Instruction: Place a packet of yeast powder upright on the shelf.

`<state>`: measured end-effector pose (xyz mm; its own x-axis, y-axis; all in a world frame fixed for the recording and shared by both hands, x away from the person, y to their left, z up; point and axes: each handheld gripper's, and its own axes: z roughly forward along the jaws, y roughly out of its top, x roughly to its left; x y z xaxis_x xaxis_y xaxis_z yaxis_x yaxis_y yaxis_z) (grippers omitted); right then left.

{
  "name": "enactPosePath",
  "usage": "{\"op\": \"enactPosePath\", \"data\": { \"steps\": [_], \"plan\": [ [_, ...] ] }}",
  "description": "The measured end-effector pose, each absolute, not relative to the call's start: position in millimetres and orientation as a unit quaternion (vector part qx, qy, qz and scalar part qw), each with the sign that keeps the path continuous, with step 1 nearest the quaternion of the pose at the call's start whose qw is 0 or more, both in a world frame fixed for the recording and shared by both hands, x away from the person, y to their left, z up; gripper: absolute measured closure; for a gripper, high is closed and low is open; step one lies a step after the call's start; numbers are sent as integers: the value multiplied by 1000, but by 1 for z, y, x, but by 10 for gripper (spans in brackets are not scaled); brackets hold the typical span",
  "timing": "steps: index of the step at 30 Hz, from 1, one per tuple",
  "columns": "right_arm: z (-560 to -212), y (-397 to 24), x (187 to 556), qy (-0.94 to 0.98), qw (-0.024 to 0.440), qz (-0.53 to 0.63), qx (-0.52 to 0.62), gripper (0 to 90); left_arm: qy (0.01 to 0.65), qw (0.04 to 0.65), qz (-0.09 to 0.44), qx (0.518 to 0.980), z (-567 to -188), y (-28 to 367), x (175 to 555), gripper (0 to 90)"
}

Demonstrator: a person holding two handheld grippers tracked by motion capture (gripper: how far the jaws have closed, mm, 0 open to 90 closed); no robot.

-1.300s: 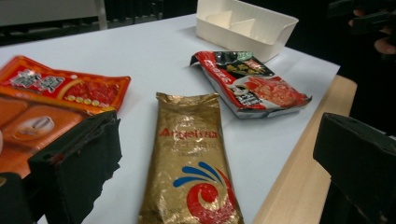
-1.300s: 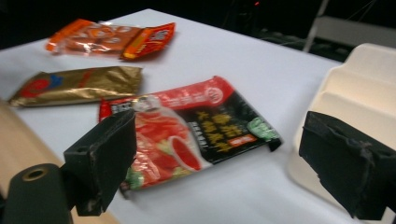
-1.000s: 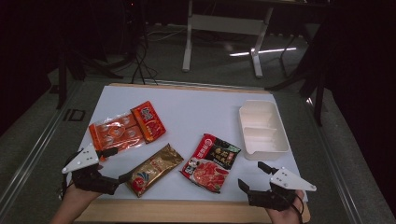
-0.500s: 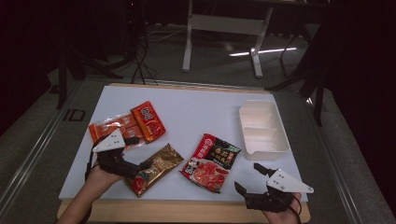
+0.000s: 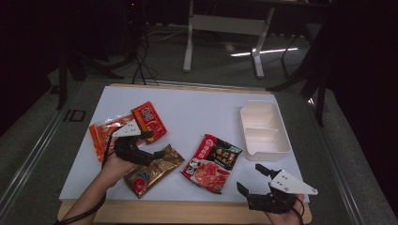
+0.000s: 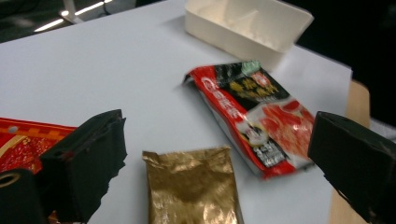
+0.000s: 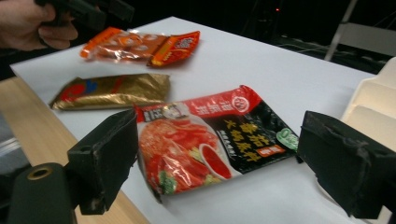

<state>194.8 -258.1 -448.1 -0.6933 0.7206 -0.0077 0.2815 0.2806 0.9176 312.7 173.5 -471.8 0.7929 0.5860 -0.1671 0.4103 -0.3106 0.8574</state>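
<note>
Since 0.5 s ago the left gripper [image 5: 155, 151] has pushed further in from the table's left side, and now hangs over the upper end of the crinkly gold foil pouch [image 5: 152, 169] w/ its jaws spread wide, nothing between them. From the left gripper view the gold pouch's [image 6: 192, 186] top edge sits between the 2 black jaws, below them. Right gripper [image 5: 251, 180] has barely shifted: it's near the front right corner of the white table top [image 5: 202, 112], jaws apart & empty, pointing toward the red-and-black glossy food packet [image 5: 212, 157].

That packet lies flat near the front edge, mid-table, just right of the gold pouch, not touching it. In the right gripper view the packet [image 7: 210, 135] shows a photo of red sauce & veg, a round logo on a red band and yellow Chinese characters on black; can't read them. Gold pouch has a red & blue design at its lower end, text too small.

2 orange-red snack packs [image 5: 126, 129] lie overlapping near the left edge, behind the left gripper; print not legible. White plastic 2-compartment tray [image 5: 264, 129] sits by the right edge, empty.
</note>
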Motion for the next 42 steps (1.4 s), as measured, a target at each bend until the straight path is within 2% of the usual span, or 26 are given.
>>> {"op": "enactPosePath", "data": {
  "steps": [3,5,6,8,9,11,14,15,16,18,19,21,23,24,25,27,29,37,39,42],
  "plan": [
    [-447,-260,194,767,218,507,326,132,318,478,97,813,-481,169,320,77],
    [-447,-260,194,763,220,510,329,133,329,473,82,813,-487,168,327,101],
    [-447,-260,194,767,215,510,326,133,332,456,95,820,-491,166,330,104],
    [-448,-259,194,767,219,507,327,133,342,461,66,816,-496,165,338,146],
    [-448,-259,195,767,209,511,327,132,343,444,76,824,-499,162,340,148],
    [-448,-258,194,770,224,503,323,133,349,435,56,828,-506,158,347,187],
    [-448,-259,194,767,219,507,327,133,350,407,57,842,-512,150,352,237],
    [-448,-259,195,768,222,504,327,133,351,404,51,843,-514,149,355,294],
    [-449,-260,195,766,219,505,332,133,353,388,58,850,-515,147,357,315],
    [-449,-261,196,767,216,504,333,134,361,378,47,851,-520,145,362,324],
    [-449,-261,196,767,220,503,331,134,357,361,62,860,-522,144,362,324],
    [-449,-261,196,768,218,504,330,134,369,366,30,854,-526,145,366,330],
    [-449,-261,196,768,218,503,330,134,363,351,43,862,-528,142,365,343],
    [-450,-260,196,770,215,502,330,134,369,353,23,859,-531,141,369,343],
    [-451,-259,197,771,215,500,332,135,364,330,43,870,-532,138,368,376],
    [-452,-259,197,774,219,494,331,136,377,322,24,868,-534,136,371,388],
    [-452,-258,197,775,212,494,331,136,368,301,43,879,-533,130,368,391],
    [-455,-255,196,780,201,493,329,137,350,235,44,906,-525,104,368,477],
    [-456,-254,198,782,198,492,329,137,353,227,50,906,-525,102,367,520],
    [-456,-253,198,780,197,494,330,138,354,222,71,905,-524,101,365,682]
  ]
}}
